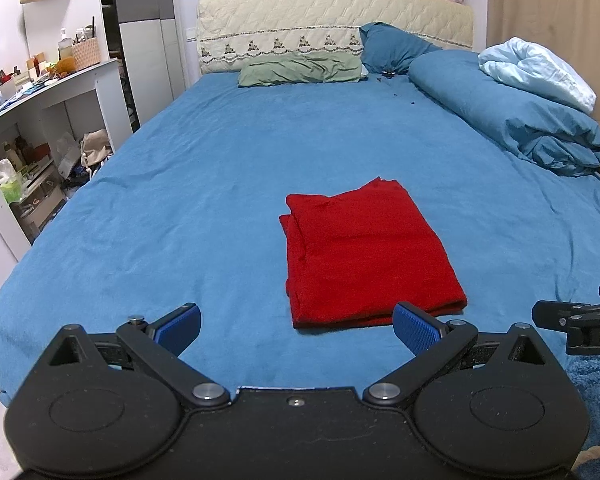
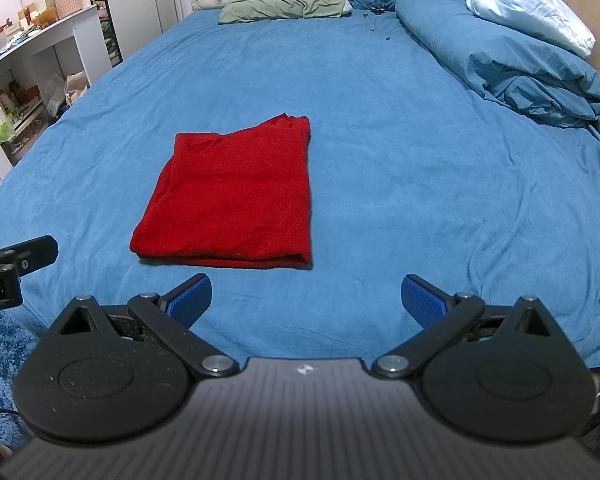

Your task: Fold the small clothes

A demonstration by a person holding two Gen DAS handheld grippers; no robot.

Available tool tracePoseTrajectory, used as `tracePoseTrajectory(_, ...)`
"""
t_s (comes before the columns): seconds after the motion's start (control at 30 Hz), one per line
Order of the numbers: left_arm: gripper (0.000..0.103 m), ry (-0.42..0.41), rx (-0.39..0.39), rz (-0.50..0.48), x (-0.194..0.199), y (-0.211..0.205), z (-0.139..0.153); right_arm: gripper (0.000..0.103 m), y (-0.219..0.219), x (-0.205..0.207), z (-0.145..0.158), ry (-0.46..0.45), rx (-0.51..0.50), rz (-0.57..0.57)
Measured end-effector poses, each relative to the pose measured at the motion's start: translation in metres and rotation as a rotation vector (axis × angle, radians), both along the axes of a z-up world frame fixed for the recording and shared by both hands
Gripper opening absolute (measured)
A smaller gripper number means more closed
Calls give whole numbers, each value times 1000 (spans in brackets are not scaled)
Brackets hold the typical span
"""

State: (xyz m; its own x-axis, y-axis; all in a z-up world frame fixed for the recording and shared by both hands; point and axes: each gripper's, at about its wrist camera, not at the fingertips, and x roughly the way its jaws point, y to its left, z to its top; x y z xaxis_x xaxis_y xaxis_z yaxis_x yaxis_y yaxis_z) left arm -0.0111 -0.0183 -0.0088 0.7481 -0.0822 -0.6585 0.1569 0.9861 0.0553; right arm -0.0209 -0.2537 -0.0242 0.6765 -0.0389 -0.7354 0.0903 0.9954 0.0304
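Note:
A red garment (image 1: 366,254) lies folded into a neat rectangle on the blue bed sheet (image 1: 204,184); it also shows in the right wrist view (image 2: 232,200). My left gripper (image 1: 298,326) is open and empty, held just short of the garment's near edge, not touching it. My right gripper (image 2: 306,298) is open and empty, near the bed's front edge, to the right of the garment's near edge. Each gripper shows at the side of the other's view: the right one (image 1: 580,320) and the left one (image 2: 4,268).
A rolled blue duvet (image 1: 512,112) with a pale blue blanket (image 1: 540,72) lies along the right side. A green pillow (image 1: 300,70) and a blue pillow (image 1: 392,46) lie at the headboard. A cluttered white shelf unit (image 1: 40,120) stands left of the bed.

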Motion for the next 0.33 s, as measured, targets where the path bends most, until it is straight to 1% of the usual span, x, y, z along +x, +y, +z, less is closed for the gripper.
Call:
tracePoseTrajectory(0.17,103,-6,1,3,1,1,-1,103,1,0,0,-1,1,-1)
tracePoseTrajectory(0.33,103,-28,22,8,0,1,-1,103,3,0,0,0,1,-3)
